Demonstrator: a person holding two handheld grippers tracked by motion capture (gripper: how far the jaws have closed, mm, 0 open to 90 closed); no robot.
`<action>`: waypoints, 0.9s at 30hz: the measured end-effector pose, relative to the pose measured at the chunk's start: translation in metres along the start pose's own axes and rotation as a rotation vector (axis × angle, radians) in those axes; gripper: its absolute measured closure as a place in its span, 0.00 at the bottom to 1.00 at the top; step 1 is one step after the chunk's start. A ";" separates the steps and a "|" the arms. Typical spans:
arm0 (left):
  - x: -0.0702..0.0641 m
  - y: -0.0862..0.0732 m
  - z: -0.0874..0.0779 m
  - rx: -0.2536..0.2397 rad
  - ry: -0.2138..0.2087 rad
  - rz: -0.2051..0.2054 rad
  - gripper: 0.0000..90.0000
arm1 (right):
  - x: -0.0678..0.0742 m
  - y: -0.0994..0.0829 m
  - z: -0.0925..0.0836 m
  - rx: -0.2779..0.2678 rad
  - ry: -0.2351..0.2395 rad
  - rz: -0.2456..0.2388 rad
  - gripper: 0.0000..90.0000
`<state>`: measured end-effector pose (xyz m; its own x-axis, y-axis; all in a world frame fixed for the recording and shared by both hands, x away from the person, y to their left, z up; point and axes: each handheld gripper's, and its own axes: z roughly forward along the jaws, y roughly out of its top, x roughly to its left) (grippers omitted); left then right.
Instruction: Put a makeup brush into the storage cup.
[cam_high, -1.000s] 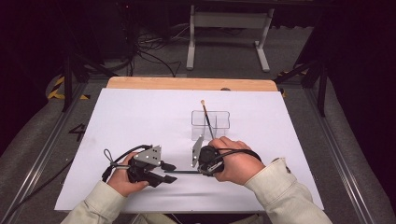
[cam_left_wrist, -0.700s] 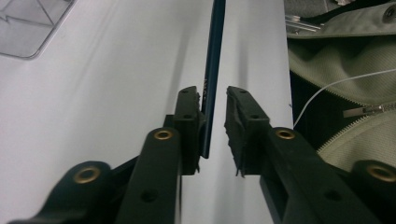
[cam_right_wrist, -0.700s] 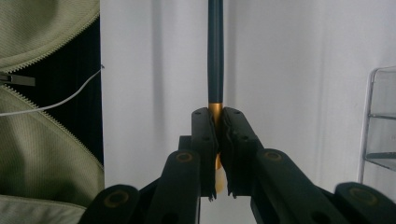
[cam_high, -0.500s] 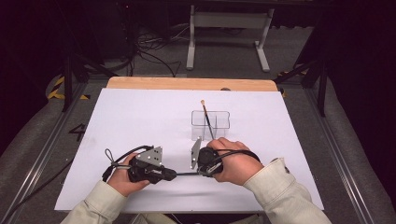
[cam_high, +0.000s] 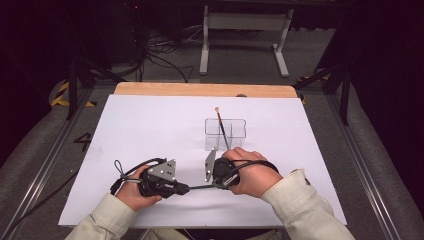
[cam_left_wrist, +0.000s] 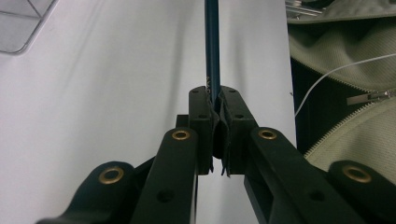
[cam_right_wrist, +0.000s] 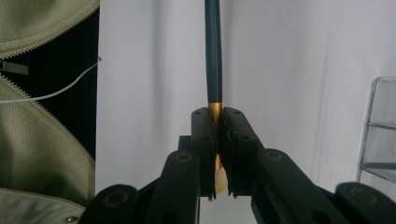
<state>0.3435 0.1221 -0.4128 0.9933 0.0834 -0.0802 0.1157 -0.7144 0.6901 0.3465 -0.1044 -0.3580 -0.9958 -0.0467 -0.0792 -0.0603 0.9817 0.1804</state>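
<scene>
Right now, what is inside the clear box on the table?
One thin paintbrush leans inside the clear box, its bristle tip above the rim. The bottom looks bare otherwise; its near edge is hidden behind the right gripper.

We see a slim paintbrush with a dark teal handle and a gold ferrule, lying level just above the white tabletop near its front edge. Its ferrule end sits pinched in the right gripper, its handle end pinched in the left gripper, spanning the gap between them
</scene>
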 end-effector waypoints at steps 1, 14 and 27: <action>0.000 0.000 0.000 0.003 -0.001 -0.001 0.94 | 0.000 0.000 0.000 0.002 -0.003 -0.003 0.93; -0.001 0.000 0.004 0.025 -0.012 -0.002 0.95 | 0.000 0.000 0.000 0.001 0.005 -0.022 0.93; -0.001 0.000 0.010 0.065 -0.012 -0.002 0.95 | 0.000 0.001 0.000 0.011 0.011 -0.025 0.93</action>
<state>0.3426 0.1149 -0.4196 0.9930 0.0768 -0.0901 0.1169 -0.7576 0.6422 0.3460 -0.1031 -0.3577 -0.9947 -0.0730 -0.0728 -0.0844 0.9821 0.1682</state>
